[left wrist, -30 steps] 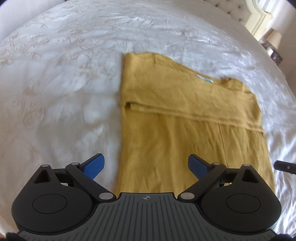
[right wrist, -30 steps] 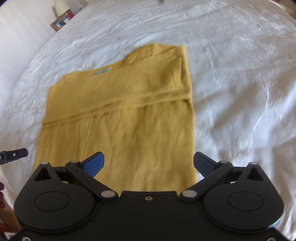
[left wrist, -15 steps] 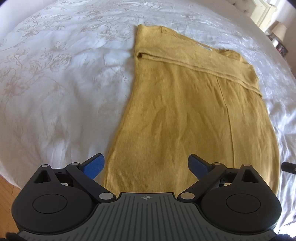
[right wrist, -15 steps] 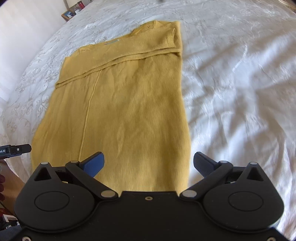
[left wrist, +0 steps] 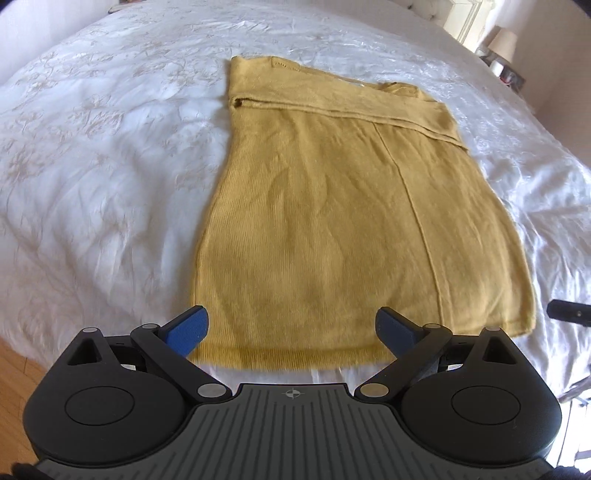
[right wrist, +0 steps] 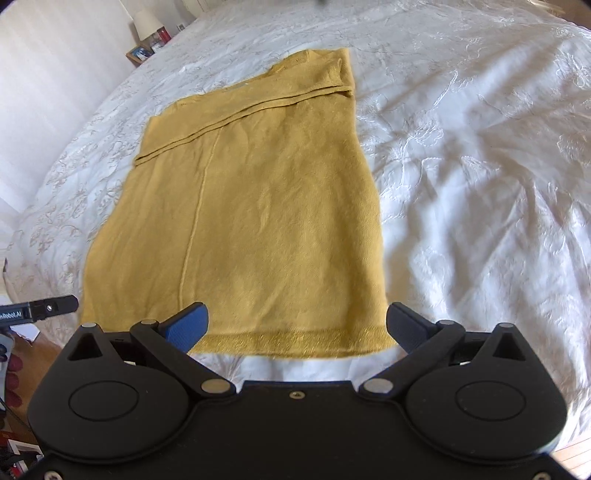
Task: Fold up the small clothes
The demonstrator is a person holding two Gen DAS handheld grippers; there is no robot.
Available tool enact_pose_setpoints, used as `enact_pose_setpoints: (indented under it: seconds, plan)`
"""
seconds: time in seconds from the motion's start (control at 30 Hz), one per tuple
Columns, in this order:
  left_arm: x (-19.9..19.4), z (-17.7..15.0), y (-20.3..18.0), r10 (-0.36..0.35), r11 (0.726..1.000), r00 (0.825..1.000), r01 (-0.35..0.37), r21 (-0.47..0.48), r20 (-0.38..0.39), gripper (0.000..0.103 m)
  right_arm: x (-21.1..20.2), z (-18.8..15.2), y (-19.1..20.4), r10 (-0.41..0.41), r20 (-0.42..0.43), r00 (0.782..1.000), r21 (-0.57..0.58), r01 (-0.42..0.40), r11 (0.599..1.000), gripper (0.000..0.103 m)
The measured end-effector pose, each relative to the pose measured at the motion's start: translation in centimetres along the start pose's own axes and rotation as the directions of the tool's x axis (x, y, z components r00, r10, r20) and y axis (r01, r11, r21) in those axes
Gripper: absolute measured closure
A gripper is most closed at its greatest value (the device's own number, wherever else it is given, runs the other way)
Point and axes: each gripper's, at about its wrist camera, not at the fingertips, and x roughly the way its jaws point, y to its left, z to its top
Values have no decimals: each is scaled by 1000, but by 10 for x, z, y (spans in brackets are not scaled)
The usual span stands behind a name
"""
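Observation:
A mustard-yellow knit top (left wrist: 332,206) lies flat on the white bed, its far end folded over in a band, its hem nearest me. It also shows in the right wrist view (right wrist: 251,206). My left gripper (left wrist: 291,326) is open and empty, hovering just over the hem's left part. My right gripper (right wrist: 297,323) is open and empty over the hem's right part. Each gripper's tip shows at the edge of the other's view (left wrist: 569,312) (right wrist: 51,308).
The white embroidered bedspread (left wrist: 92,166) surrounds the top on all sides. The bed's near edge and wooden floor (left wrist: 14,373) lie just below the hem. A lamp (right wrist: 147,22) and picture frames stand on a nightstand beyond the bed.
Both grippers have drawn back toward the near edge of the bed; the top's hem, hidden before, now shows between the open fingers. The top has not moved.

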Motion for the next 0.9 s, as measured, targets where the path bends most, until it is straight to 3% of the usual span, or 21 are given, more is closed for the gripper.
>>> enact_pose_setpoints:
  seconds: [0.23,0.47,0.57,0.67,0.7,0.73,0.8,0.9]
  plan:
    - [-17,-43,-2,-1,999,1000,0,-49,-25,5,21,-7,-21,-59,-19,998,31,60,998,1]
    - [-14,-37,-1,24,999,1000,-25,-32,-16,5,36,1,-24,-56,-9,998,59,56,997,1]
    - [-6,-28,-2,27,999,999,-28,-34,-18,5,29,4,-5,63,27,998,22,-63,998,1]
    - [3,-19,-5,19,999,1000,-20,-37,-24,5,13,2,28,260,23,965,-137,-255,957,1]
    - [6,-16,-6,14,999,1000,-15,-36,-28,5,7,-1,35,276,35,961,-173,-266,948,1]
    - [8,-14,-7,11,999,999,-12,-35,-32,5,1,-2,38,258,63,964,-193,-242,951,1]
    - [13,-10,-9,8,999,999,-10,-32,-40,5,0,-2,28,135,94,986,-163,-119,979,1]
    - [18,-7,-9,1,999,999,-4,-42,-49,5,18,5,-5,2,46,999,-66,1,998,1]
